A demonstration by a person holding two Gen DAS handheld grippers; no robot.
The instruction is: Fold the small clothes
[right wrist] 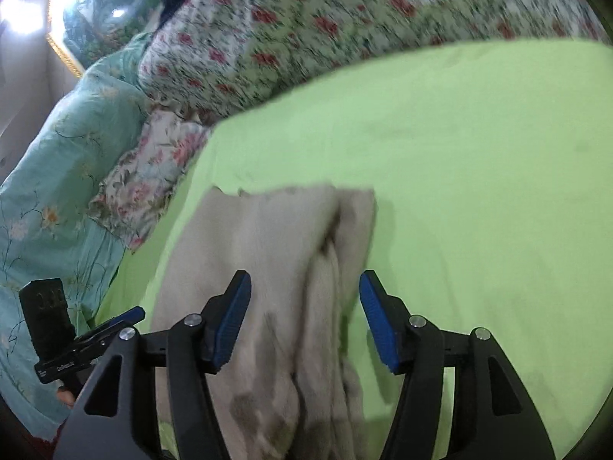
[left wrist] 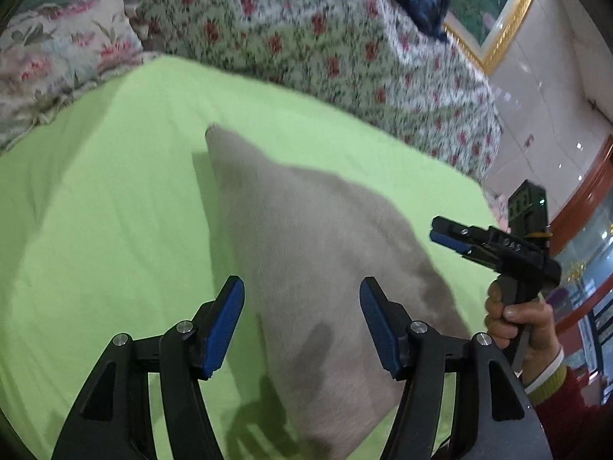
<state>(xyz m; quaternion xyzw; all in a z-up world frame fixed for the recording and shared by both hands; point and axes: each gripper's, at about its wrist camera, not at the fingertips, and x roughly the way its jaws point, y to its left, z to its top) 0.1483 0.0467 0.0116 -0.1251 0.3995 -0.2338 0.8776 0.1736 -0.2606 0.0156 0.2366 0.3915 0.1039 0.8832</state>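
Beige garment (left wrist: 306,268) lies on the green bed sheet (left wrist: 95,211), mid-bed, one corner pointing toward the floral quilt (left wrist: 306,38) at the bed's far edge. Left gripper (left wrist: 302,329) jaws apart, hovering over the near part, holding nothing. Right gripper (right wrist: 304,322) jaws also apart, empty, above bunched folds. Best next move, probably: pinch one layer at a near corner with each gripper, pull flat, then fold over evenly. No readable writing; device markings too blurred.
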